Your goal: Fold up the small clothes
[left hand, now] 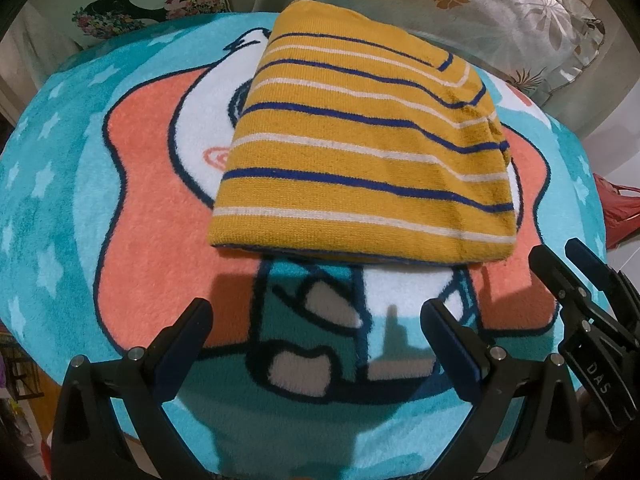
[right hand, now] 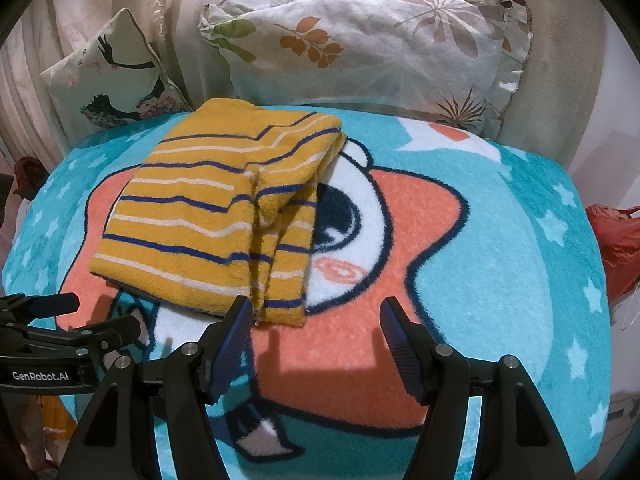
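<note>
A folded striped garment [right hand: 208, 216] lies on a turquoise cartoon blanket [right hand: 500, 248]; two pillows [right hand: 360, 44] behind it. Both the left gripper [left hand: 316, 320] and the right gripper [right hand: 316, 316] hover released, empty.

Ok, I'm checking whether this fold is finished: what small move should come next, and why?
Probably bring the right gripper forward to the near right corner of the yellow striped garment and tuck the loose flap in. The garment already lies folded on the blanket, but in the right wrist view its right edge shows uneven, offset layers. Both grippers are open and empty; the left gripper hovers short of the near hem.
</note>
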`<state>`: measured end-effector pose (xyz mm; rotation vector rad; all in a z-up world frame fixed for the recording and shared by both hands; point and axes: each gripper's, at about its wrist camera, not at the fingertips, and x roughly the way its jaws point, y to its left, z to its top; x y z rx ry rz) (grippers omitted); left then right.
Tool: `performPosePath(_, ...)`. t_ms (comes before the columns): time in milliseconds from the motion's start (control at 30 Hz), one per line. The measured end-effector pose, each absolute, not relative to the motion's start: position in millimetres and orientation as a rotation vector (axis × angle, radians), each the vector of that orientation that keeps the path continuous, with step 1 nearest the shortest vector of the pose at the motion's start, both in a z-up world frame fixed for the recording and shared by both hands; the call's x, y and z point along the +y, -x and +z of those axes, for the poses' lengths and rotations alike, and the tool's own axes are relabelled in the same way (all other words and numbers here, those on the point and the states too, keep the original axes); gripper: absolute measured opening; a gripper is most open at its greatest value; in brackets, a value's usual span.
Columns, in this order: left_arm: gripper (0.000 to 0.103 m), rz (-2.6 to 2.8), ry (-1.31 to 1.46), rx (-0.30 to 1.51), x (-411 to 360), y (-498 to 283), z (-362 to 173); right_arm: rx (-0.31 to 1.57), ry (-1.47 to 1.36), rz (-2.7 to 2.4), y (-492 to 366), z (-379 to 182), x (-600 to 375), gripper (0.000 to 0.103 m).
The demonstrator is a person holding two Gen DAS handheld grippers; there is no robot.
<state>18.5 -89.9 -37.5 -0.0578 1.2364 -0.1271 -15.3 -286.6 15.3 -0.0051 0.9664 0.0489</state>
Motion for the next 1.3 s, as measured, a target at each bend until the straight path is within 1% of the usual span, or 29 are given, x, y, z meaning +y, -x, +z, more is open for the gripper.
performPosePath(933,0.103,-0.121,0.064,1.231,-83.4,-18.2,-38.4,0.948,0.004,0.079,17.4,19.0,-280.8,0.071)
performPosePath(1300,0.103,-0.133,0.074,1.173,-87.3,-23.2,-31.4,0.937,-0.011,0.098,20.0,19.5,-284.4,0.072)
